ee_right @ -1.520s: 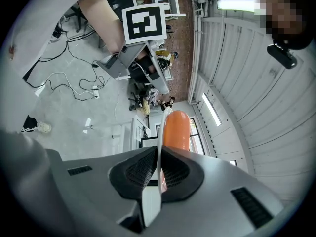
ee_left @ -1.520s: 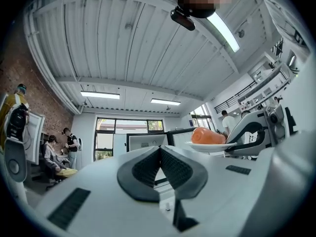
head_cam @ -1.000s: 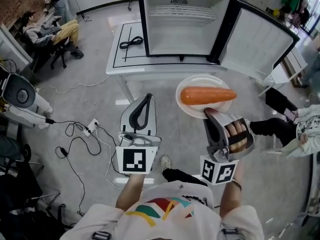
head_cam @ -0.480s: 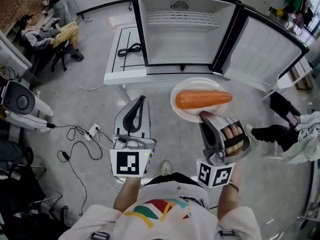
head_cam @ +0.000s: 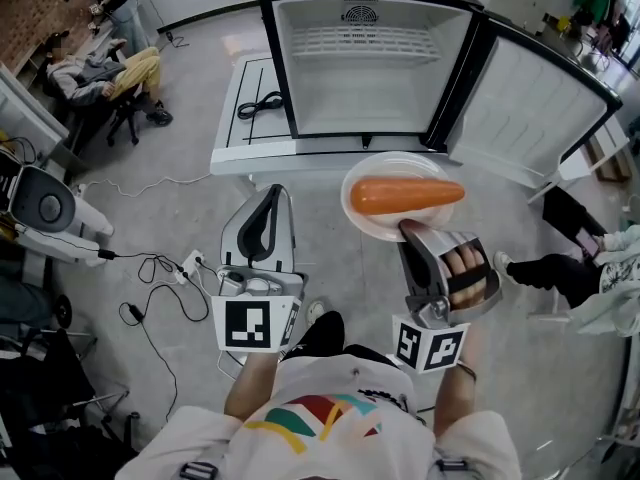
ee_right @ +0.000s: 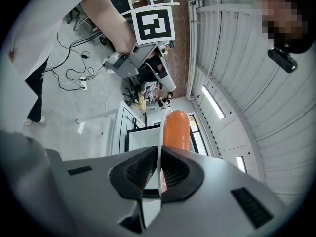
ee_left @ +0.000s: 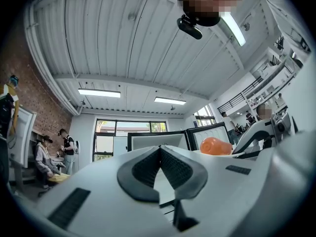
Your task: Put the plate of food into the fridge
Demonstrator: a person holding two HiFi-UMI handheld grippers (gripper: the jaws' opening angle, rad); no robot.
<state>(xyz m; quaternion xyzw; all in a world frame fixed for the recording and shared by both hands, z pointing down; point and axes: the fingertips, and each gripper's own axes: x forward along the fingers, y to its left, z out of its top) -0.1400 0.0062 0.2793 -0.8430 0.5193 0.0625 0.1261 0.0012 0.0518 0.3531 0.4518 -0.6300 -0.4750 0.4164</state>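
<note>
Right tongs [head_cam: 412, 230] are pinching plate [head_cam: 370, 224] rim, carrying it toward fridge [head_cam: 370, 78], left tongs [head_cam: 272, 204] pressed together, next needing level slide-in.

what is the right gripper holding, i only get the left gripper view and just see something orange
Observer: The right gripper is shut on the near rim of a white plate; the rim runs between its jaws.
Operator: and the orange thing
Observer: A whole carrot, lying on the white plate, crosswise to the gripper.
Operator: is it in the fridge yet
Observer: No. In the head view the white plate is held outside the fridge, near the front edge of the table. The fridge's door stands open on the right.
</note>
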